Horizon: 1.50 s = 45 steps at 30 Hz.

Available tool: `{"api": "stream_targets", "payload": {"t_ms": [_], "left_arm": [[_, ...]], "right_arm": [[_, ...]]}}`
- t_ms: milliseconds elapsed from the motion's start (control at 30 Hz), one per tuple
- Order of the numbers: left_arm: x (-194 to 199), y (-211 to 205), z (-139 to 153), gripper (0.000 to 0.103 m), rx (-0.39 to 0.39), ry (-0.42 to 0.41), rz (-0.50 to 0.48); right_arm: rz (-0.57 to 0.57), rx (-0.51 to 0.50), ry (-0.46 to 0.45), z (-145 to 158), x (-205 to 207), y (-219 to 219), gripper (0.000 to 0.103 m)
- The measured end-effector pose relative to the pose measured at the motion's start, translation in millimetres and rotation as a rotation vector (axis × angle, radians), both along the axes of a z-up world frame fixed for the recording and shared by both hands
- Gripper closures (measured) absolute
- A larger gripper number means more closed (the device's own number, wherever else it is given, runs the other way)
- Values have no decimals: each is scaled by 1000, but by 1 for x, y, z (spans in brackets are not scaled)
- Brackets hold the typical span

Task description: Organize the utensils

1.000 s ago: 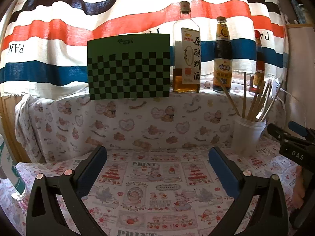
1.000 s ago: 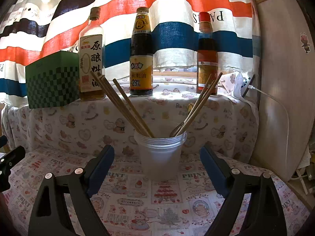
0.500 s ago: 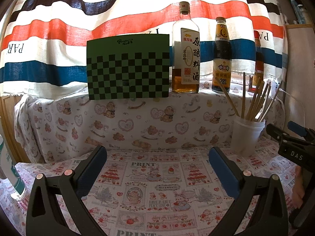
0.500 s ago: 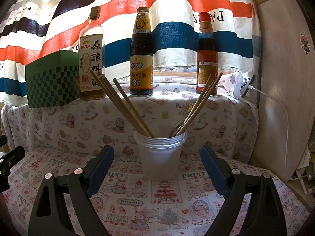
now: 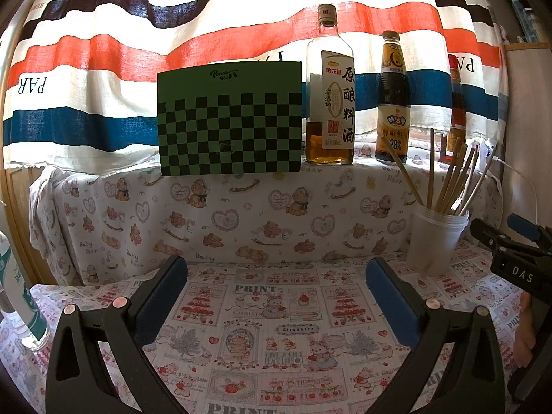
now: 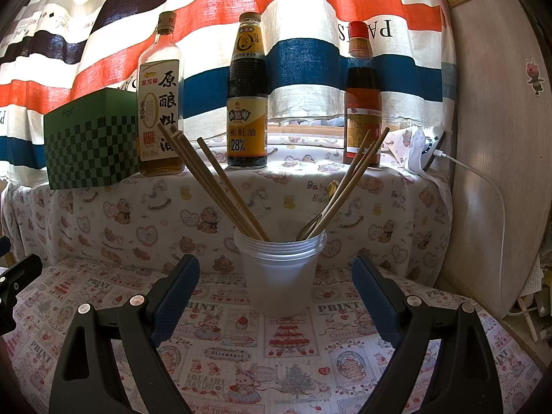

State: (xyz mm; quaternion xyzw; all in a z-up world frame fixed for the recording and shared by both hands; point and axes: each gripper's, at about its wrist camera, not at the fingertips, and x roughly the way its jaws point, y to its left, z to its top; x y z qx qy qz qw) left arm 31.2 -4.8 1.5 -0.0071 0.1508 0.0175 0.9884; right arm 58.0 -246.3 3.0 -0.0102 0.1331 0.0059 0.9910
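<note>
A stack of translucent plastic cups (image 6: pixel 280 272) stands on the printed tablecloth, straight ahead in the right wrist view. Several wooden chopsticks (image 6: pixel 214 186) lean left in it, and more chopsticks (image 6: pixel 352 179) lean right beside a metal spoon (image 6: pixel 308 226). My right gripper (image 6: pixel 276 276) stands open just short of the cup, its blue pads on either side and apart from it. In the left wrist view the same cup (image 5: pixel 436 241) sits at the right. My left gripper (image 5: pixel 276 276) is open over bare cloth, nothing between its fingers. The right gripper (image 5: pixel 510 252) shows at that view's right edge.
Three sauce bottles (image 6: pixel 160 103) (image 6: pixel 247 103) (image 6: pixel 362 103) and a green checkered box (image 5: pixel 229 119) stand on a raised cloth-covered ledge behind. A striped curtain hangs at the back. A white cable (image 6: pixel 483 186) runs along the right wall. A bottle (image 5: pixel 17 293) stands at the far left.
</note>
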Motion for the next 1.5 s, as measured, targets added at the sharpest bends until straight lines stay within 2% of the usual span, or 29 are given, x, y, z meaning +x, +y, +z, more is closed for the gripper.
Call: {"api": "stream_targets", "payload": {"t_ms": [1500], "left_arm": [[2, 1, -1, 0, 8, 15, 21]], "right_arm": [[-7, -2, -1, 0, 0, -2, 11]]}}
